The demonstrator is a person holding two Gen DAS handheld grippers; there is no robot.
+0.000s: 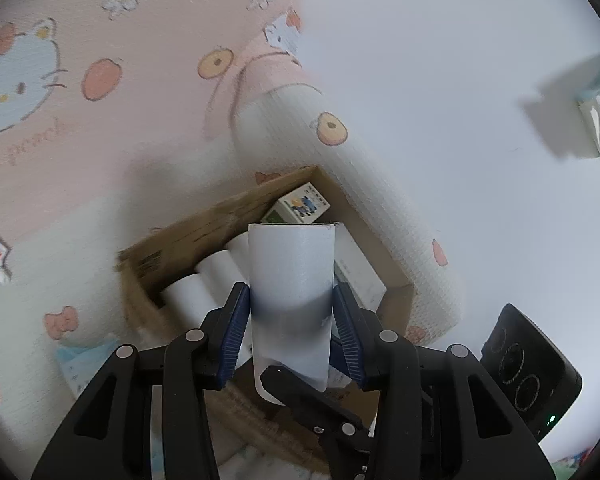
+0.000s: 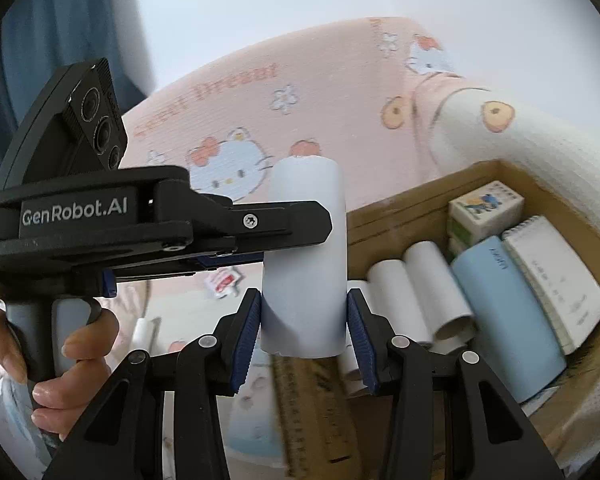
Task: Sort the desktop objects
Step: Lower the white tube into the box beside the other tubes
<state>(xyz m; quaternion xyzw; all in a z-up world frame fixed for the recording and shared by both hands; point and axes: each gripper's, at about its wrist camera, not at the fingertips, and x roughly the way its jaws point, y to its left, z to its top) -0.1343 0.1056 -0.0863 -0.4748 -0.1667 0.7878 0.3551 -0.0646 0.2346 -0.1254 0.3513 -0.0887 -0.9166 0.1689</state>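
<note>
2 grippers pinch 1 white paper tube point(image 1: 291, 300) above the brown cardboard box point(image 1: 204, 224). The left gripper point(image 1: 291, 338) and right gripper point(image 2: 303, 334) both squeeze its sides. At 3 o'clock, white rolls point(image 2: 420, 296) lie inside.

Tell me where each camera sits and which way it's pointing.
Left wrist: on the left gripper, looking down past the white tube into the cardboard box; its own fingers show.
Right wrist: on the right gripper, facing that tube, with the box to the right; the person's left hand shows.
Shared: tube, box, pink cloth.
</note>
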